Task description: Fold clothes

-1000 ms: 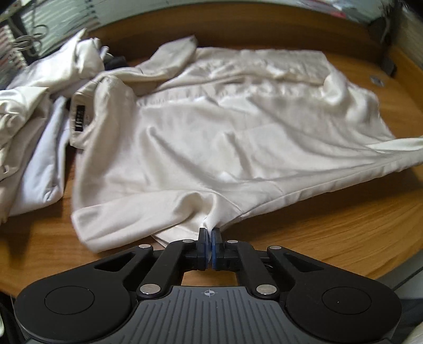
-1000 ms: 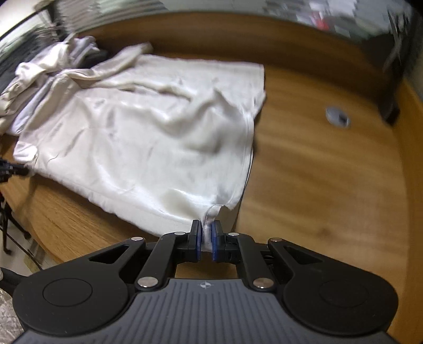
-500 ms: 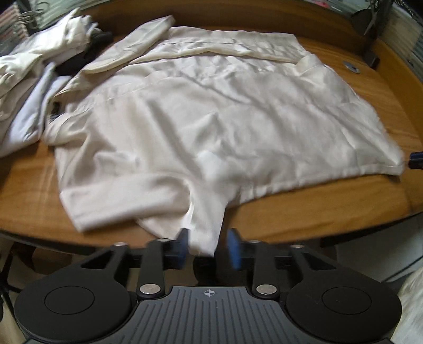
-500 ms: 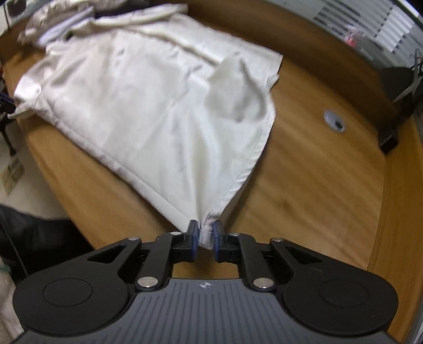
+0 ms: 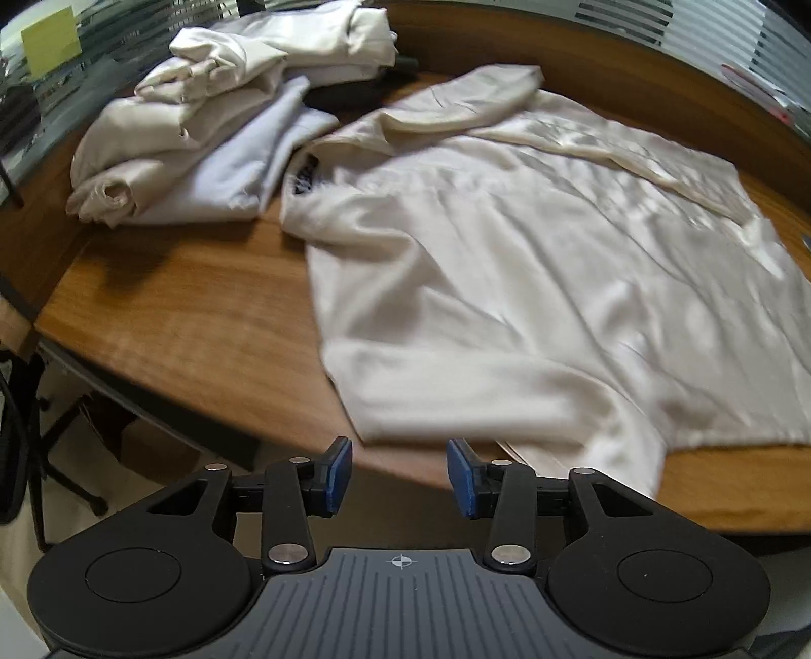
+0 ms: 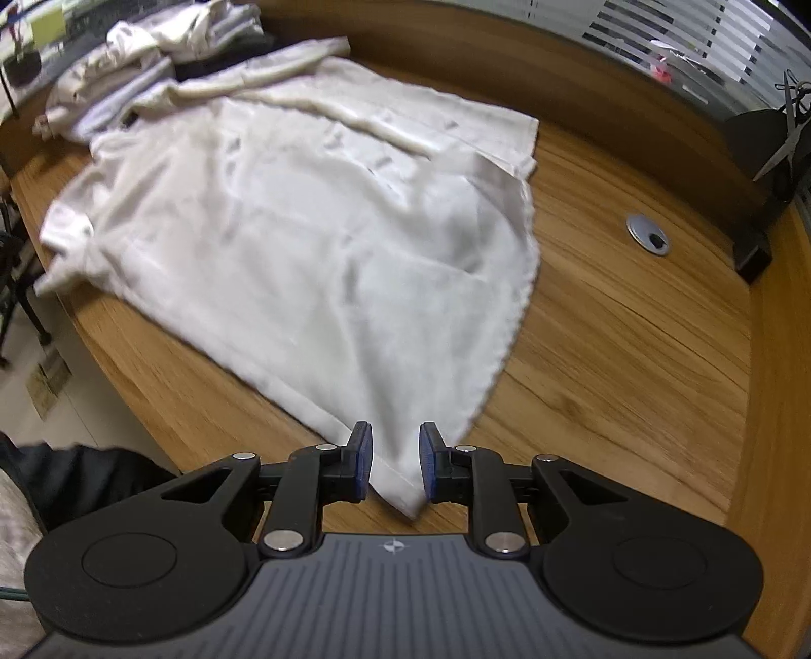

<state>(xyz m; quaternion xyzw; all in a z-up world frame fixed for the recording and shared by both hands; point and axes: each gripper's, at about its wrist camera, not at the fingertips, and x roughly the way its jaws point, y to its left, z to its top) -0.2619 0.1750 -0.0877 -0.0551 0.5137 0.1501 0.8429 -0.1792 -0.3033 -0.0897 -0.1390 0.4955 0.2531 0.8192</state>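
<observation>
Both sets of fingers are released: left gripper [image 5: 399,476] empty, right gripper [image 6: 394,469] straddling the cream shirt [image 6: 314,243] hem corner. Regrasp at twelve o'clock, fold evenly.

The right tool [image 6: 393,464] gapes over a corner of the cream silky shirt [image 6: 314,243] spread on the wooden table [image 6: 633,355].

No text can be read. A dark neck label [image 5: 305,175] with pale marks sits inside the collar of the cream shirt [image 5: 532,284], too blurred to make out. A yellow sticky note [image 5: 50,39] at far left looks blank.
</observation>
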